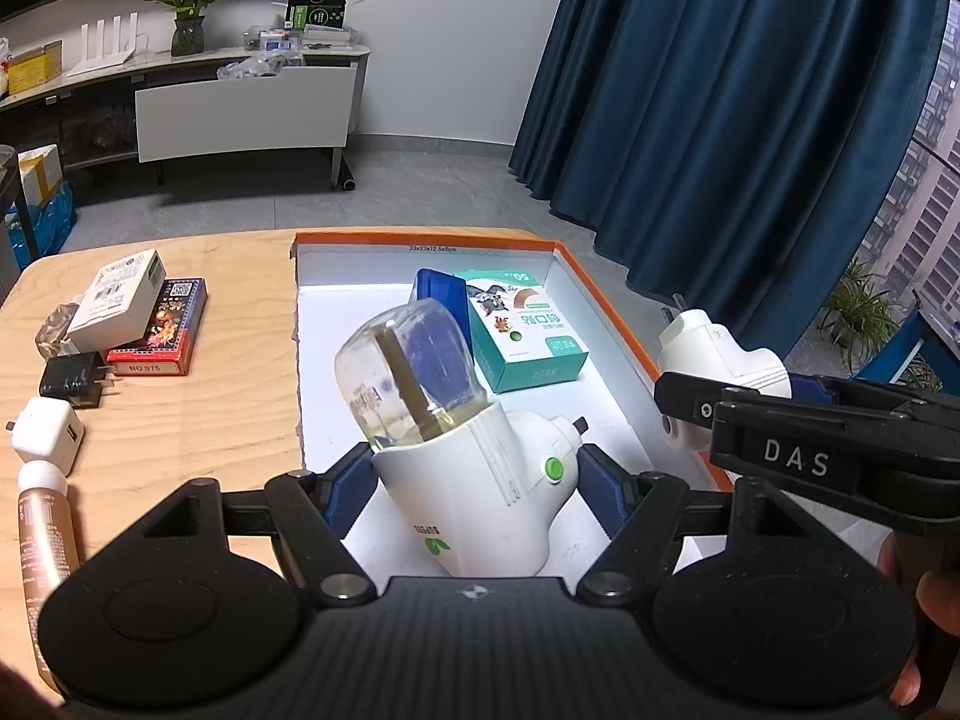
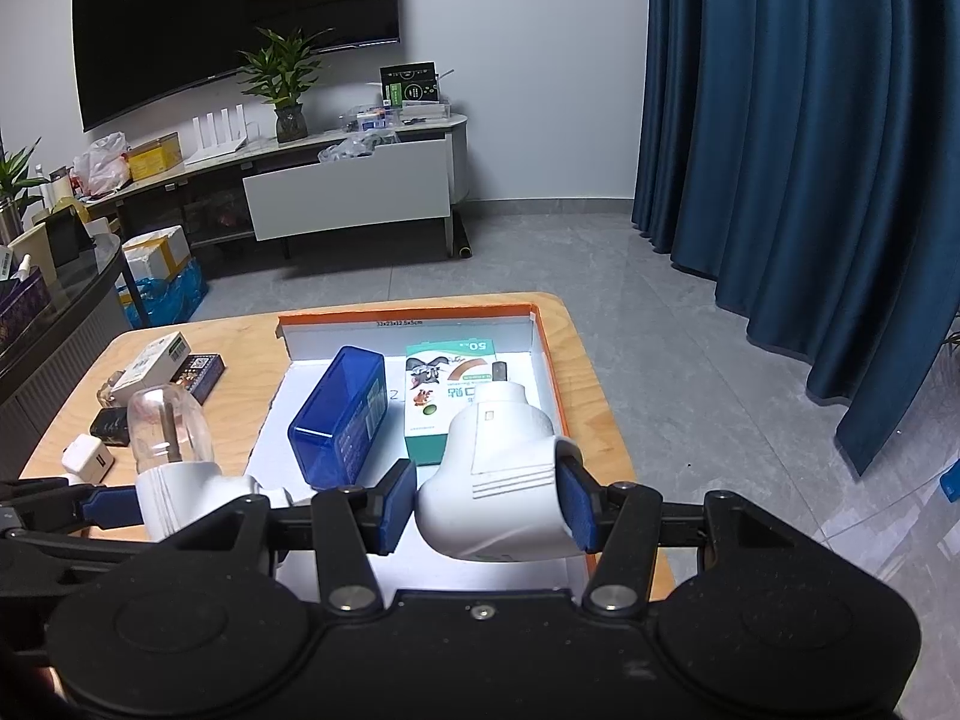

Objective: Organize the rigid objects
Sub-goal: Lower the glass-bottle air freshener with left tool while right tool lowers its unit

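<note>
Both grippers are loaded right now: left gripper (image 1: 474, 468) has its fingers clamped on the bottle-topped diffuser (image 1: 462, 450), right gripper (image 2: 487, 501) squeezes the plain white plug-in (image 2: 498, 480). Each hangs over the near end of the orange-rimmed box (image 2: 543, 360), so I'd say we're mid-drop-off (two at once!). Next move probably needs lowering into bare floor nearer than the blue case (image 2: 339, 420). Only the left view shows the bronze tube (image 1: 45, 546) left of the box.
</note>
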`<action>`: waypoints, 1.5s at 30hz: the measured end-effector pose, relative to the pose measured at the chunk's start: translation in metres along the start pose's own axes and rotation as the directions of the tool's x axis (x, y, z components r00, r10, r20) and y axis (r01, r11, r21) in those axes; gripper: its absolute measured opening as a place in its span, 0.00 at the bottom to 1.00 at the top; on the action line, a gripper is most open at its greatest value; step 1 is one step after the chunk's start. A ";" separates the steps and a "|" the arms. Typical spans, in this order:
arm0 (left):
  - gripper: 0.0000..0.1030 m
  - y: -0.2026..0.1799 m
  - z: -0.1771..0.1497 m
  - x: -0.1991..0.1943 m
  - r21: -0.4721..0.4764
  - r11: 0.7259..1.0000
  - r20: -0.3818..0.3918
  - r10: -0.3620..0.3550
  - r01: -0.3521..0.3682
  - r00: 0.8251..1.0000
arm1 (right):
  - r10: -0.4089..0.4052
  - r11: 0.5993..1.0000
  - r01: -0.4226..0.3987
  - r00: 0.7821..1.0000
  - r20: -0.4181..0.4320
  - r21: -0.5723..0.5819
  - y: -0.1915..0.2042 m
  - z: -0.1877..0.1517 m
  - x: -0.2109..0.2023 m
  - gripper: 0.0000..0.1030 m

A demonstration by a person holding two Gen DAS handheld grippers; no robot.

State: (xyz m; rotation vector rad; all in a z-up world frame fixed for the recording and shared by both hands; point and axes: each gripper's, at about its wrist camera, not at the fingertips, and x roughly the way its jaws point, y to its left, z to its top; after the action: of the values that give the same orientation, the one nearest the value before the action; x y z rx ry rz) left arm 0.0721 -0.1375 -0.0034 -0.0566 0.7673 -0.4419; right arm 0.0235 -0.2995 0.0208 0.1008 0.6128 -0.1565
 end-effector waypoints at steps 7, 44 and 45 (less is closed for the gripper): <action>0.72 0.000 -0.001 0.002 0.002 1.000 -0.007 -0.002 0.002 1.000 | 0.010 1.000 -0.010 1.000 -0.009 0.006 -0.001 -0.002 0.002 0.61; 0.72 -0.019 -0.001 0.031 0.083 0.996 -0.057 -0.037 0.042 0.998 | 0.028 0.999 -0.030 0.992 -0.124 -0.017 -0.011 0.015 0.058 0.61; 0.72 -0.019 -0.001 0.032 0.083 0.996 -0.058 -0.039 0.043 0.998 | 0.028 0.999 -0.030 0.992 -0.124 -0.018 -0.011 0.015 0.058 0.61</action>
State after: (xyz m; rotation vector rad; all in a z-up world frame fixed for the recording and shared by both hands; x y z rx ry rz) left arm 0.0848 -0.1676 -0.0210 0.0190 0.8035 -0.5162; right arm 0.0772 -0.3188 -0.0013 0.1009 0.7366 -0.1166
